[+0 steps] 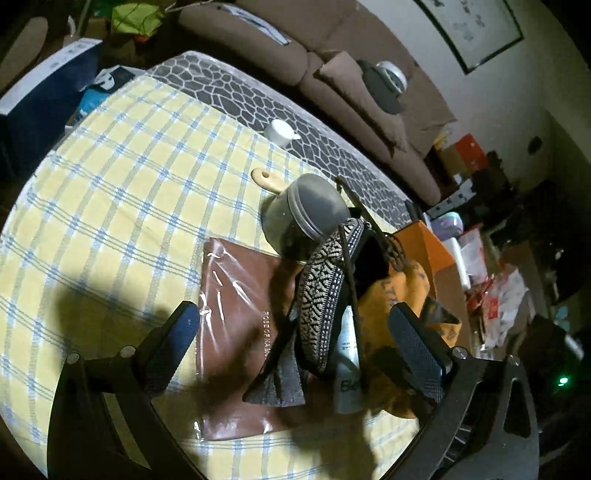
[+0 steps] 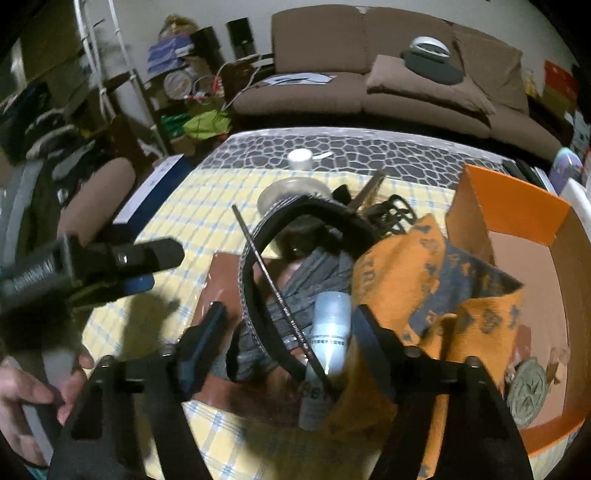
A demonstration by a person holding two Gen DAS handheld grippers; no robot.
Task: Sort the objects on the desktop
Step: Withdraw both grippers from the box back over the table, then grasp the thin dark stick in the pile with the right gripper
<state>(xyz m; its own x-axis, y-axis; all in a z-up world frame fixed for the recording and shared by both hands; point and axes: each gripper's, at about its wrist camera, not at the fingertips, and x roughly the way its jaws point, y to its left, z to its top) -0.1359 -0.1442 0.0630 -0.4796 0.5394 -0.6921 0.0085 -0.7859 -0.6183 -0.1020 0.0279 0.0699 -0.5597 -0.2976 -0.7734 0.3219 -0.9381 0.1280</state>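
Yellow-checked cloth is covering the surface [image 2: 192,221]; the right hand-held gripper [image 2: 291,343], jaws spread, is straddling a light, slippery white plastic bottle [image 2: 328,332], best pinched mid-body.

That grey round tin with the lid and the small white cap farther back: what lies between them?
A pale wooden handle with a hole lies between the grey lidded tin and the white cap, seen in the left wrist view.

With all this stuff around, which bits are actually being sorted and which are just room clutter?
Being sorted: grey jar, patterned headband, white tube, orange cloth, brown packet, orange box.

Just lying about: brown sofa, framed picture, green bag.
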